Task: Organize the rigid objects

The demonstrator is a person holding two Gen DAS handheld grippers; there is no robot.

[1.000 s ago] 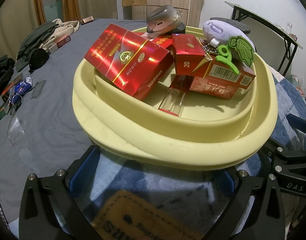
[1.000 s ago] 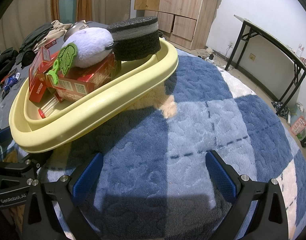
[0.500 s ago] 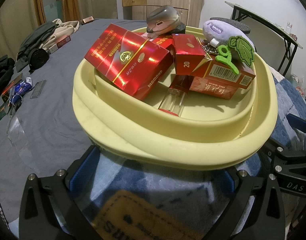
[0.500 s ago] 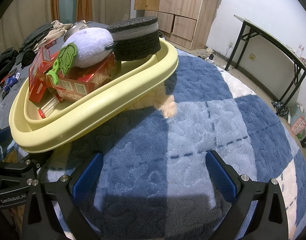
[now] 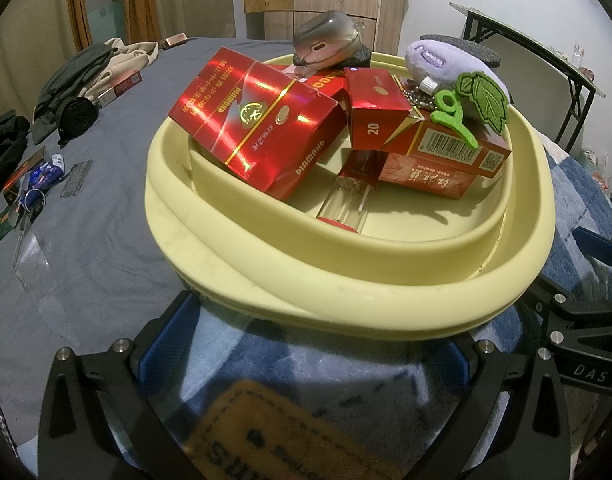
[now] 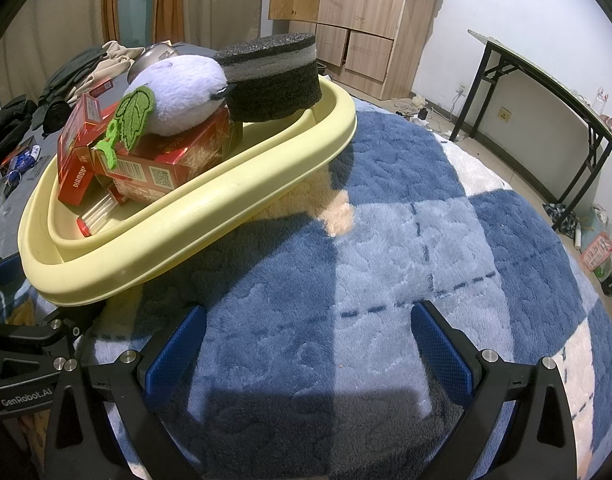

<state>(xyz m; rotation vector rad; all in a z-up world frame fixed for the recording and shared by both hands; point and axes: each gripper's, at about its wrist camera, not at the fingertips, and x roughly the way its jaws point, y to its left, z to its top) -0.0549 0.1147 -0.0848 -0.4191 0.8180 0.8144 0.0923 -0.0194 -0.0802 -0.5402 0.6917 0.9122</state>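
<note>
A pale yellow oval basin [image 5: 346,300] [image 6: 210,220] rests on a blue checked blanket [image 6: 386,240]. It holds red cigarette boxes [image 5: 258,120] [image 6: 166,160], a clear tube with a red cap [image 5: 346,204] [image 6: 96,216], a grey computer mouse [image 5: 326,38], a lilac plush with a green felt leaf [image 5: 458,72] [image 6: 178,96] and a dark round sponge [image 6: 274,76]. My left gripper [image 5: 310,356] stands open just short of the basin's near rim, nothing between its fingers. My right gripper [image 6: 306,344] is open over bare blanket, to the right of the basin.
Left of the basin a grey sheet [image 5: 86,220] carries clothes [image 5: 90,68], a red box [image 5: 122,86], small packets and keys [image 5: 30,184]. A black-legged folding table [image 6: 546,92] and wooden cabinets [image 6: 362,20] stand behind. Litter lies on the floor at the far right [image 6: 598,248].
</note>
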